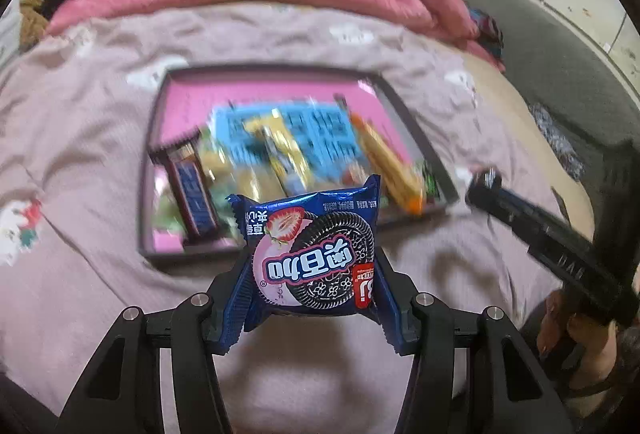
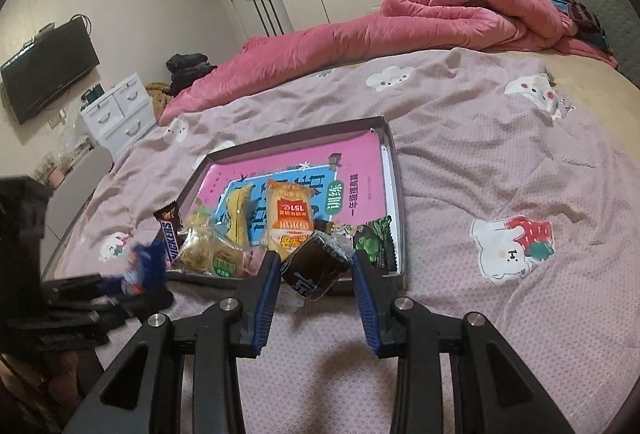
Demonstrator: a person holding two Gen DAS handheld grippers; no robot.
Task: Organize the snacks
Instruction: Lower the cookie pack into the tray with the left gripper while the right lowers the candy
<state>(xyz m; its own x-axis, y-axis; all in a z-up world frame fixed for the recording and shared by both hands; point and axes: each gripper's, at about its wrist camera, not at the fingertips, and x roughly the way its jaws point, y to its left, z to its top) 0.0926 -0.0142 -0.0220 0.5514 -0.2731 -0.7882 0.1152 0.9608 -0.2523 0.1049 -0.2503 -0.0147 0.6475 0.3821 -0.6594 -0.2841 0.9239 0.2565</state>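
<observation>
Several snacks are already lying in the tray (image 2: pixel 394 169) on the bed. Two are still travelling — the left gripper (image 1: pixel 314 298) is clamping a blue cookie packet (image 1: pixel 316 254), the right gripper (image 2: pixel 316 274) a dark wrapped snack (image 2: pixel 316 262), both just near the tray's near edge.

A: Colours on the cookie pack (image 1: pixel 316 258)?
B: Blue wrapper, pink panel, red strawberry, black patterned cookie, red corner tag.
A: Tray (image 2: pixel 394 169)?
B: Dark rim. Pink liner with a light blue block and dark lettering.
A: Snacks inside?
B: Orange-and-yellow packet (image 2: pixel 289 218), brown-and-blue chocolate bar (image 2: pixel 170 232), green-and-black packet (image 2: pixel 376 240).
A: Dark cake (image 2: pixel 316 266)?
B: Brown-black in clear wrap.
A: Bedding?
B: Sheet (image 2: pixel 500 173) dusty pink, white cartoon animals, one with red and green. Quilt (image 2: pixel 400 29) deeper pink.
A: Gripper pads?
B: Blue on black fingers (image 2: pixel 268 298).
</observation>
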